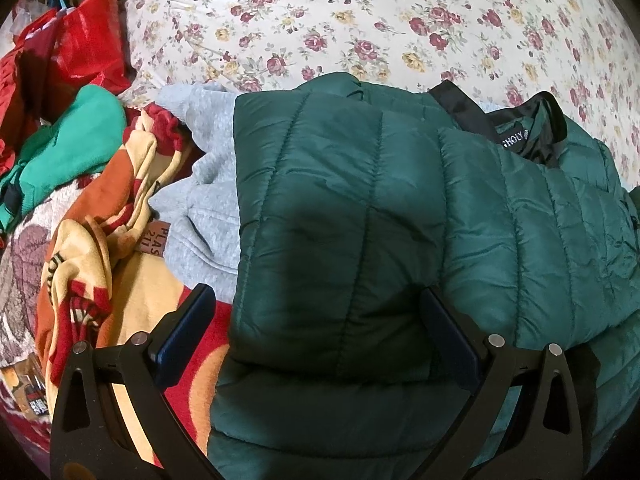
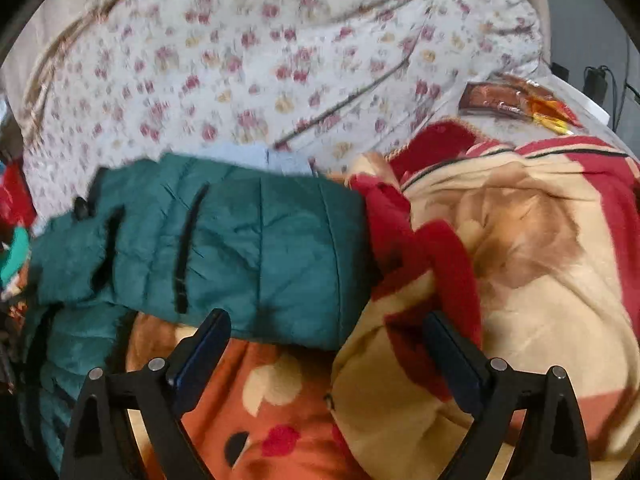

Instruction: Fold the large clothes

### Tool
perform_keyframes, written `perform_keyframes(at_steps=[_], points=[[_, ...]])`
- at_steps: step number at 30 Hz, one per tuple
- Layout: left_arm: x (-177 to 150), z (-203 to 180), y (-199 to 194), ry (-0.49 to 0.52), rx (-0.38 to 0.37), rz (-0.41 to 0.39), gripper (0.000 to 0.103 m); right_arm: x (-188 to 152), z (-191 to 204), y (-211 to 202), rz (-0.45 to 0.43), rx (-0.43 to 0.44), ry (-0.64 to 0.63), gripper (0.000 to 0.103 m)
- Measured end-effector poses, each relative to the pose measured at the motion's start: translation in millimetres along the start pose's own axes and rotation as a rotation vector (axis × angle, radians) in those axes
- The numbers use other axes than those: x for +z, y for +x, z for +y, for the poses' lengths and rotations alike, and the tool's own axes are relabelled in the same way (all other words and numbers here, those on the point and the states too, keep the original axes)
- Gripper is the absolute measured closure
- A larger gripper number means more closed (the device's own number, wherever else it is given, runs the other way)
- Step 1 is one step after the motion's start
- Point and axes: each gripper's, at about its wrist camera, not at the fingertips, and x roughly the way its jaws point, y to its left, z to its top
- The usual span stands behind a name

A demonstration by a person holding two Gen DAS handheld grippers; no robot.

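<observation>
— So, where is the green puffer jacket (image 1: pixel 360 208) lying?

— On the bed, over a red, cream and orange fleece blanket (image 1: pixel 120 280), with a floral sheet (image 1: pixel 360 20) behind it. It is folded, 1 quilted panel doubled over the body, and its black collar (image 1: pixel 532 128) with a label points away from the left camera.

— And the left gripper (image 1: pixel 320 332)?

— Released. Its 2 fingers (image 1: pixel 188 336) are spread wide, one on each side of the folded panel's near part, clamping nothing.

— The right gripper (image 2: pixel 326 356)?

— Also spread wide and empty, hovering over the blanket just beside the jacket's near edge. That view is blurred.

— Anything else nearby?

— A grey sweatshirt (image 1: pixel 208 184) lies partly under the jacket's left side, with a green garment (image 1: pixel 72 140) and a red bag (image 1: pixel 88 48) further left. A pale blue cloth (image 2: pixel 276 160) peeks out behind the jacket in the right view.
</observation>
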Motion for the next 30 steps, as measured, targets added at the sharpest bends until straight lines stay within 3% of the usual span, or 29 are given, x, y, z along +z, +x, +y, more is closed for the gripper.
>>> perform_keyframes(at_steps=[4,7,11,14,15,17,19,24,30], points=[[-0.9,0.8,1.1,-0.004,-0.002,0.004,0.001,9.2,47.9,-7.6,-0.032,0.042,-0.159,0.007],[-1.0,1.1,1.0,-0.006,-0.006,0.007,0.001,11.6,86.0,12.9,0.016,0.024,-0.298,0.007],[-0.3,1.9,2.4,-0.013,-0.014,0.014,0.001,-0.4,113.1,52.1,0.118,-0.090,-0.452,0.007],[0.2,2.2,3.2,-0.017,-0.019,0.019,0.001,-0.7,103.7,67.1,0.127,-0.195,-0.439,0.009],[0.7,2.6,3.7,-0.018,-0.021,0.020,0.001,2.2,97.6,69.3,0.124,-0.214,-0.408,0.013],[1.0,3.3,4.2,-0.021,-0.025,0.022,0.001,10.5,86.6,67.5,0.113,-0.158,-0.325,0.053],[1.5,3.3,4.3,-0.023,-0.025,0.024,0.001,17.3,81.3,60.7,0.093,-0.101,-0.254,0.078],[2.2,2.9,-0.5,-0.012,0.002,0.000,0.001,35.6,104.9,26.5,-0.033,-0.049,-0.208,0.081],[4.6,9.2,-4.7,-0.022,0.028,-0.020,0.001,63.8,189.6,4.4,-0.150,0.109,-0.175,0.081]])
